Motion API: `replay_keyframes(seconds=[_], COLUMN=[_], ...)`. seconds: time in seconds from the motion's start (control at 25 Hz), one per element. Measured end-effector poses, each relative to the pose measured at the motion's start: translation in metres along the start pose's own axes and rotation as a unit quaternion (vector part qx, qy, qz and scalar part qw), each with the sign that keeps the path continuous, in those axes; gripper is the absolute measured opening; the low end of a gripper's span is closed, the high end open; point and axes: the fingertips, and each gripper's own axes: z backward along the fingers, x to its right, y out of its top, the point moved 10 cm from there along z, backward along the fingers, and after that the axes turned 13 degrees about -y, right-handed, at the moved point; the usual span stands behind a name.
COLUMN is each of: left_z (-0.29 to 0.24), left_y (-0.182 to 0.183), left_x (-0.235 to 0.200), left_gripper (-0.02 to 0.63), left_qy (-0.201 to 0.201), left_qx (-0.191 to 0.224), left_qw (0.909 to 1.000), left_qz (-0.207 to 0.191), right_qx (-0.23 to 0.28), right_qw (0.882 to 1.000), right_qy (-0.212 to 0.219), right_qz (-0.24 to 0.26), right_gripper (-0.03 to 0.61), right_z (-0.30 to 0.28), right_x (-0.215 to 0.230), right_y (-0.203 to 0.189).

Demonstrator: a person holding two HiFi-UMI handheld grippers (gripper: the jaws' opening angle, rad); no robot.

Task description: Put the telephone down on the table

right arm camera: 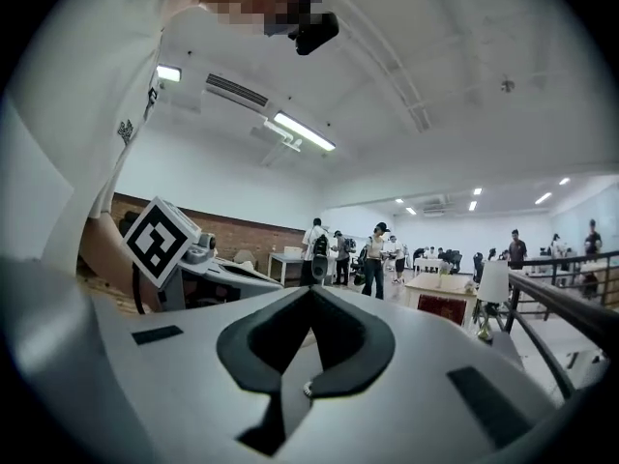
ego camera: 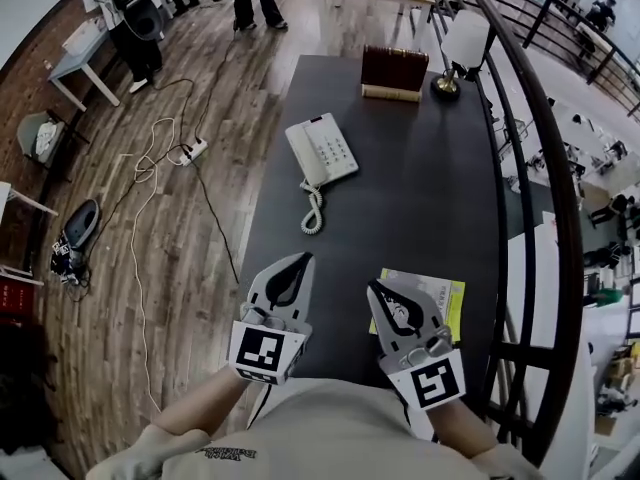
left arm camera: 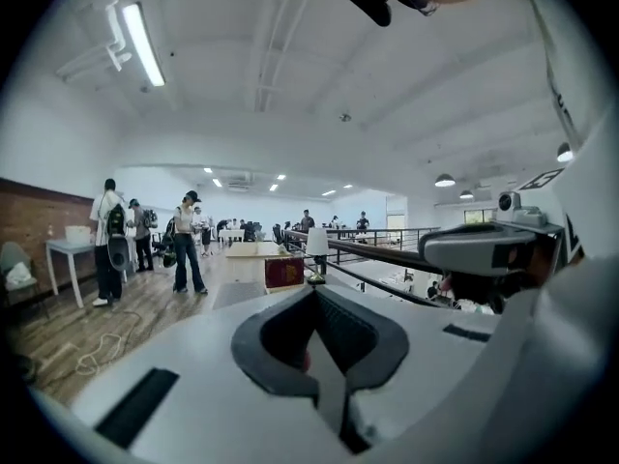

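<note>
The white telephone lies flat on the dark table, handset in its cradle, and its coiled cord trails toward me. Both grippers hover near the table's front end, well short of the phone. My left gripper is shut with nothing between its jaws, its tips pointing at the cord's end. My right gripper is also shut and empty, above a yellow-green booklet. In the left gripper view the left gripper's jaws meet at the tip. The right gripper looks the same in its own view.
A red-brown book and a white-shaded lamp stand at the table's far end. A black railing runs along the right side. Cables and a power strip lie on the wood floor to the left, where people stand further off.
</note>
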Motion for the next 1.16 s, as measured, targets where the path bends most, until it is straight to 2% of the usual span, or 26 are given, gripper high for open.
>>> replay_keyframes(seconds=[0.08,0.2,0.44,0.56,0.72,0.92,1.16], left_z=[0.006,0.01,0.008,0.008,0.008,0.007,0.004], left_y=[-0.009,-0.015,-0.006,-0.004,0.001,0.006,0.004], left_x=[0.002,0.001,0.002,0.004,0.001,0.001,0.011], left_gripper=[0.005,0.005,0.005,0.005,0.005,0.005,0.005], left_qy=[0.008,0.018,0.024,0.023,0.026,0.027,0.029], left_qx=[0.003,0.003,0.022,0.032,0.023,0.044,0.035], left_qw=[0.9999,0.9998,0.9993,0.999,0.9991,0.9983,0.9986], left_qz=[0.012,0.003,-0.02,-0.023,-0.023,-0.029,-0.028], right_qx=[-0.009,-0.014,-0.007,0.001,0.008,0.009,0.009], right_qw=[1.0,0.999,0.999,0.999,0.999,1.0,0.999], right_qy=[-0.002,-0.005,-0.017,-0.022,-0.025,-0.025,-0.027], right_qz=[-0.022,-0.038,-0.026,-0.027,-0.022,-0.014,-0.02], right_gripper=[0.002,0.002,0.002,0.002,0.002,0.002,0.002], right_z=[0.001,0.001,0.001,0.002,-0.001,-0.001,0.008], right_x=[0.0,0.003,0.009,0.012,0.012,0.012,0.017], right_y=[-0.007,-0.012,-0.009,-0.007,-0.004,-0.002,-0.006])
